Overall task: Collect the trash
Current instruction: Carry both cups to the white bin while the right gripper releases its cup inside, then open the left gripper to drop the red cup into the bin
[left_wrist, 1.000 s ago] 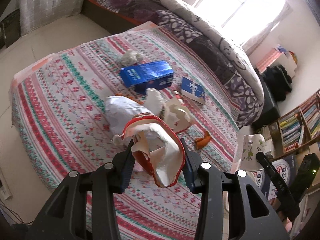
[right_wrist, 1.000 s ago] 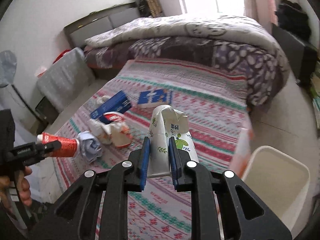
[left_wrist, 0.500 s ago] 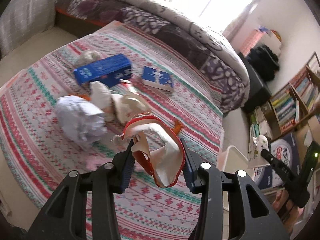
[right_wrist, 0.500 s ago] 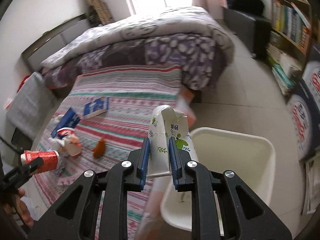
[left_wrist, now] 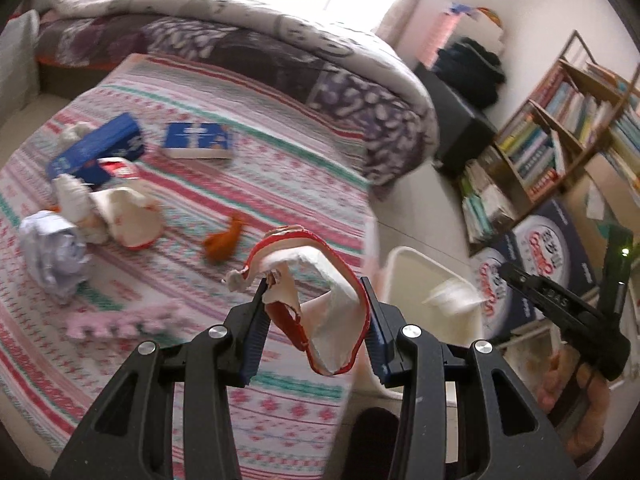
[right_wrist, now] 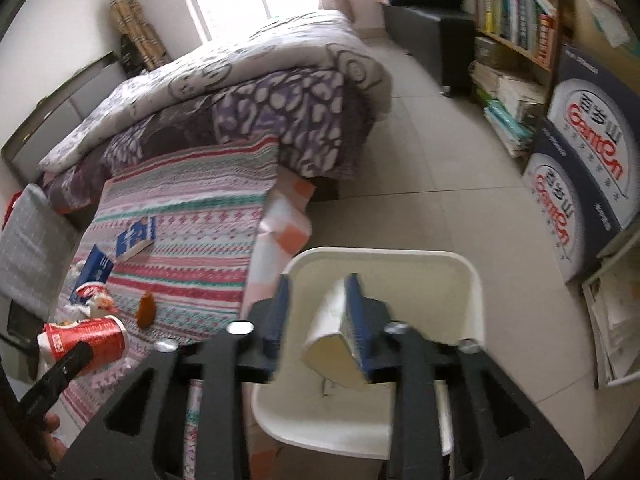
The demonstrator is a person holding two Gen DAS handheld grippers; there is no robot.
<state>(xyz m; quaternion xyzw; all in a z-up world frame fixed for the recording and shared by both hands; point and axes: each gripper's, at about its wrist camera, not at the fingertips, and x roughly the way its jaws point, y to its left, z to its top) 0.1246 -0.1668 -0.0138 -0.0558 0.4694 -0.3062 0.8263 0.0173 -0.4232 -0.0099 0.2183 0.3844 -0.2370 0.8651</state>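
My left gripper [left_wrist: 316, 312] is shut on a crushed red-and-white paper cup [left_wrist: 316, 304], held above the edge of the striped bed cover [left_wrist: 256, 184]. It also shows in the right wrist view [right_wrist: 86, 342]. My right gripper [right_wrist: 318, 312] is open over the white trash bin [right_wrist: 472, 280]. A white floral paper cup [right_wrist: 334, 344] hangs between its jaws, against the right finger, tipping into the bin. In the left wrist view the bin [left_wrist: 404, 264] stands on the floor beside the bed, with the falling cup [left_wrist: 452, 294] blurred above it.
On the bed lie crumpled paper [left_wrist: 52, 252], a torn cup [left_wrist: 128, 220], an orange scrap [left_wrist: 224, 240], a blue box [left_wrist: 96, 152], a blue book [left_wrist: 198, 140] and a pink piece [left_wrist: 120, 320]. A bookshelf [right_wrist: 516, 20] and printed boxes [right_wrist: 580, 184] stand right.
My right gripper swung from the bed to over the bin and opened, releasing the floral cup. My left gripper moved right toward the bed edge, still holding the crushed cup.
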